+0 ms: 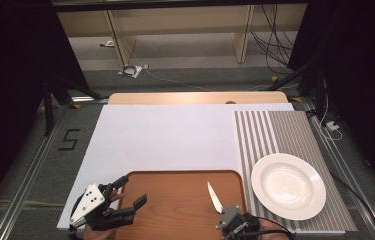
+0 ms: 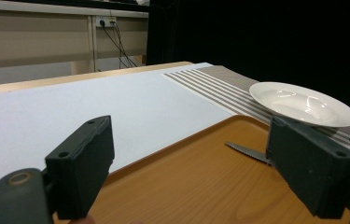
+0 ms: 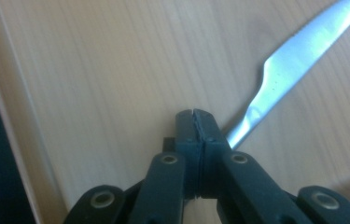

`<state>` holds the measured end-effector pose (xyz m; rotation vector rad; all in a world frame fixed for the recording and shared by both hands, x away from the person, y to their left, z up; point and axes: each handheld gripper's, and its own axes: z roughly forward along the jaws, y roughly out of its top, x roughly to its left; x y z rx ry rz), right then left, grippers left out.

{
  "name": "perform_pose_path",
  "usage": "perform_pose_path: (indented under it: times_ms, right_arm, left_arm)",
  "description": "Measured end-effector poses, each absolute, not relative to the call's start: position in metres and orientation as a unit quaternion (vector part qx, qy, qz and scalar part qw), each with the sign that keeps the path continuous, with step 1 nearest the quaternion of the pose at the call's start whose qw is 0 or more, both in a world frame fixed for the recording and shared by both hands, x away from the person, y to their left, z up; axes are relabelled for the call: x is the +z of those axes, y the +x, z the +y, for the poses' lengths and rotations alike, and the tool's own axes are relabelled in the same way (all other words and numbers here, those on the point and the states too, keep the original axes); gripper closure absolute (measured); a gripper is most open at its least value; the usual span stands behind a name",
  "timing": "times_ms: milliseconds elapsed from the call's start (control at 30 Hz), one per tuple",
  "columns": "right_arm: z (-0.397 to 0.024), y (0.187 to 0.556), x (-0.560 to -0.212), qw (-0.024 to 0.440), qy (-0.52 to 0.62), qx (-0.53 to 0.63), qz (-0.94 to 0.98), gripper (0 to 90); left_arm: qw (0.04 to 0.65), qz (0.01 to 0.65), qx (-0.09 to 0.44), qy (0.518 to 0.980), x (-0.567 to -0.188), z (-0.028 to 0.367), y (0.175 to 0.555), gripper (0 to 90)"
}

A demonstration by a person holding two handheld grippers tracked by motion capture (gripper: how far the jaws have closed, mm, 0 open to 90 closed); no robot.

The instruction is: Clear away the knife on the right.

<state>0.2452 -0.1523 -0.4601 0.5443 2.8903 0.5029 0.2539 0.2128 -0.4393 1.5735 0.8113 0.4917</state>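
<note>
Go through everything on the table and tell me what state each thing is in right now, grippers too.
Left gripper: open, holding nothing, over the tray's left part.
Right gripper: shut on the knife's handle end.
Knife: blade over the tray, pointing away from the person.
Tray: flat on the table.
Plate: upright, empty, on the striped mat.

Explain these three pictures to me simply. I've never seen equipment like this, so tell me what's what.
No robot here: a person holds a hand-operated two-jaw gripper in each hand. The high view looks down on the table; the other two cameras ride on the grippers. The left gripper hangs open over a wooden tray. The right gripper is shut on a knife, its blade above the tray. To the tray's right, a white plate sits on a striped mat; a white sheet lies beyond the tray.
</note>
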Motion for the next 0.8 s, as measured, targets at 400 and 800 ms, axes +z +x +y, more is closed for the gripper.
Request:
perform_pose_path:
  times_ms: [400, 800]
  right_arm:
    - [-0.165, 0.247, -0.460, 0.082, 0.195, 0.170, 0.962, 90.0]
    - [-0.175, 0.247, -0.460, 0.081, 0.208, 0.171, 0.960, 89.8]
  left_arm:
    - [0.607, 0.351, 0.213, 0.681, -0.439, 0.212, 0.254, 15.3]
    - [0.607, 0.351, 0.213, 0.681, -0.440, 0.213, 0.254, 15.3]
